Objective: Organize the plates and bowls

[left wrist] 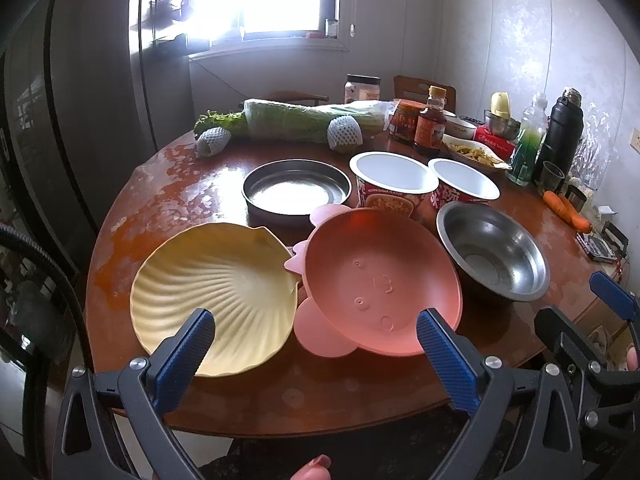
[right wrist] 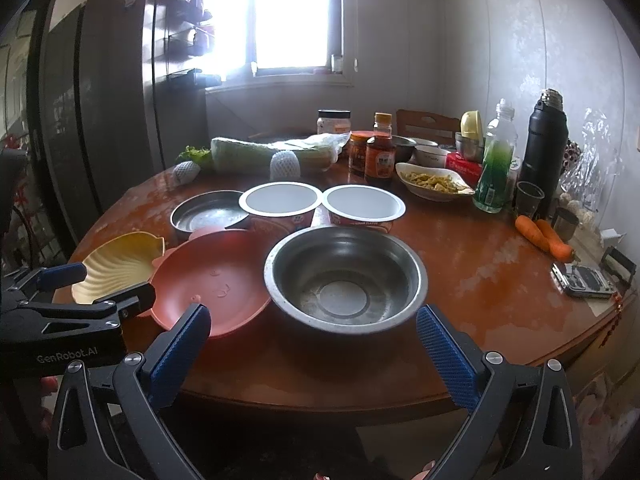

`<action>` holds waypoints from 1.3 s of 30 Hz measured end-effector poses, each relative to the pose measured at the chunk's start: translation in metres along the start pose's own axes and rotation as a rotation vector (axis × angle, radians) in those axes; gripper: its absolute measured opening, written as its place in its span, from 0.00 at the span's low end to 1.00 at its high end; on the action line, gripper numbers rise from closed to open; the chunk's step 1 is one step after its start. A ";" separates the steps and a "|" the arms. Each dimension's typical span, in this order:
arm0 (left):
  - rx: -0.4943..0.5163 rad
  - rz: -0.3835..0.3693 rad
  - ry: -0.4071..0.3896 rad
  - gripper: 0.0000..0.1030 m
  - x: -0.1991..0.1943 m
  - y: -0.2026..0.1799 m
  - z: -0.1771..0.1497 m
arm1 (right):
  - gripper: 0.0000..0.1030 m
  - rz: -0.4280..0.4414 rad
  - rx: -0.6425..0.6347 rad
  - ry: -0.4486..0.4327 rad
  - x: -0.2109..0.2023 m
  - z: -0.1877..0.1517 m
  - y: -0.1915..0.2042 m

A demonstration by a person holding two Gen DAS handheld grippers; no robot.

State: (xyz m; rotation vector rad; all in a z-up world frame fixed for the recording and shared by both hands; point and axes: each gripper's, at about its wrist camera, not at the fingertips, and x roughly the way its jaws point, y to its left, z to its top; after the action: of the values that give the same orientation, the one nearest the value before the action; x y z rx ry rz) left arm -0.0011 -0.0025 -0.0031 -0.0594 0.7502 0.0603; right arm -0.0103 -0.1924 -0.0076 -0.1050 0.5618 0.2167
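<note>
A yellow shell-shaped plate [left wrist: 212,296] [right wrist: 120,266] lies at the table's front left. Beside it a pink pig-faced bowl [left wrist: 376,280] [right wrist: 212,280] tilts against a steel bowl [left wrist: 494,254] [right wrist: 344,276]. Behind them sit a flat steel pan [left wrist: 296,190] [right wrist: 208,212] and two white-lined noodle cups [left wrist: 394,184] [right wrist: 362,206]. My left gripper [left wrist: 316,338] hovers open at the front edge, between the yellow plate and the pink bowl. My right gripper [right wrist: 314,332] is open before the steel bowl. Neither holds anything.
The round wooden table [left wrist: 280,392] carries wrapped cabbage [left wrist: 304,120], sauce jars [left wrist: 430,126], a dish of food [right wrist: 434,184], a green bottle [right wrist: 494,168], a black flask [right wrist: 544,140], carrots [right wrist: 544,238] and a device [right wrist: 584,280] at the back and right. A dark fridge stands left.
</note>
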 end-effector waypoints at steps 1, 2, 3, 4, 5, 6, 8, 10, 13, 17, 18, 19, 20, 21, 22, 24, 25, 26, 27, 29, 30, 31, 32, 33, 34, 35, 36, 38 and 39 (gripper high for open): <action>-0.001 -0.004 0.000 0.99 0.000 0.000 0.000 | 1.00 -0.002 -0.002 0.002 0.000 0.000 0.000; 0.001 -0.001 0.000 0.99 0.000 0.000 0.000 | 1.00 -0.004 -0.002 0.003 0.000 0.000 0.000; 0.000 -0.001 -0.001 0.99 0.000 0.000 0.000 | 1.00 -0.004 -0.003 0.003 0.000 0.000 0.001; -0.001 -0.003 -0.001 0.99 0.000 0.000 0.001 | 1.00 -0.003 -0.003 0.003 0.000 0.000 0.001; 0.001 -0.003 -0.001 0.99 0.000 -0.001 0.000 | 1.00 -0.005 -0.003 0.003 0.000 -0.001 0.001; 0.002 -0.004 -0.002 0.99 0.000 -0.001 0.000 | 1.00 -0.006 -0.004 0.004 0.000 0.000 0.002; 0.002 -0.004 -0.001 0.99 0.000 -0.001 -0.001 | 1.00 -0.006 -0.004 0.004 0.000 0.001 0.002; 0.001 -0.006 -0.002 0.99 0.000 -0.001 0.000 | 1.00 -0.008 -0.006 0.004 0.000 0.001 0.002; 0.001 -0.005 -0.002 0.99 0.000 -0.001 0.000 | 1.00 -0.010 -0.007 0.003 -0.001 0.001 0.002; 0.003 -0.004 -0.002 0.99 0.000 -0.002 -0.001 | 1.00 -0.012 -0.006 0.003 -0.001 0.001 0.003; 0.004 -0.004 -0.004 0.99 0.001 -0.002 -0.001 | 1.00 -0.012 -0.006 0.004 -0.001 0.001 0.003; 0.005 -0.004 -0.004 0.99 0.000 -0.003 -0.001 | 1.00 -0.016 -0.007 0.003 -0.002 0.001 0.003; 0.005 -0.004 -0.004 0.99 0.000 -0.003 -0.001 | 1.00 -0.016 -0.007 0.002 -0.002 0.002 0.003; 0.006 -0.003 -0.005 0.99 0.000 -0.003 -0.002 | 1.00 -0.016 -0.007 0.003 -0.002 0.002 0.002; 0.006 -0.004 -0.006 0.99 0.000 -0.003 -0.002 | 1.00 -0.016 -0.007 0.002 -0.003 0.002 0.002; 0.008 -0.004 -0.005 0.99 0.000 -0.003 -0.002 | 1.00 -0.016 -0.009 0.005 -0.002 0.002 0.002; 0.007 -0.005 -0.006 0.99 -0.001 -0.003 -0.002 | 1.00 -0.014 -0.009 0.005 -0.002 0.002 0.002; 0.007 -0.004 -0.006 0.99 -0.001 -0.004 -0.001 | 1.00 -0.013 -0.010 0.008 -0.002 0.002 0.002; 0.007 -0.004 -0.007 0.99 -0.002 -0.003 -0.001 | 1.00 -0.014 -0.011 0.009 -0.002 0.002 0.002; 0.006 -0.004 -0.008 0.99 -0.002 -0.003 -0.001 | 1.00 -0.013 -0.013 0.010 -0.001 0.002 0.002; 0.006 -0.005 -0.008 0.99 -0.002 -0.002 0.000 | 1.00 -0.014 -0.012 0.011 -0.001 0.003 0.002; 0.006 -0.004 -0.007 0.99 -0.001 -0.002 0.000 | 1.00 -0.013 -0.012 0.009 -0.001 0.003 0.002; 0.005 -0.005 -0.007 0.99 -0.001 -0.002 0.000 | 1.00 -0.014 -0.012 0.010 0.000 0.003 0.002; 0.005 -0.004 -0.008 0.99 -0.002 -0.002 0.000 | 1.00 -0.015 -0.012 0.009 -0.001 0.003 0.002; 0.006 -0.004 -0.008 0.99 -0.002 -0.002 0.000 | 1.00 -0.013 -0.012 0.007 -0.001 0.003 0.002; 0.004 -0.004 -0.010 0.99 -0.002 -0.001 0.000 | 1.00 -0.012 -0.014 0.007 0.000 0.003 0.002; 0.002 -0.004 -0.011 0.99 -0.002 0.000 0.001 | 1.00 -0.012 -0.015 0.007 0.000 0.003 0.003; -0.002 -0.004 -0.013 0.99 -0.003 0.004 0.002 | 1.00 -0.009 -0.019 0.008 0.001 0.003 0.005; -0.004 -0.003 -0.014 0.99 -0.004 0.006 0.002 | 1.00 0.000 -0.019 0.009 0.002 0.004 0.006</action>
State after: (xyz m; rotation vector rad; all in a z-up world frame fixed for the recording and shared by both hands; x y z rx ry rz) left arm -0.0030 0.0037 0.0013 -0.0634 0.7356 0.0596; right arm -0.0084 -0.1860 -0.0055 -0.1251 0.5691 0.2215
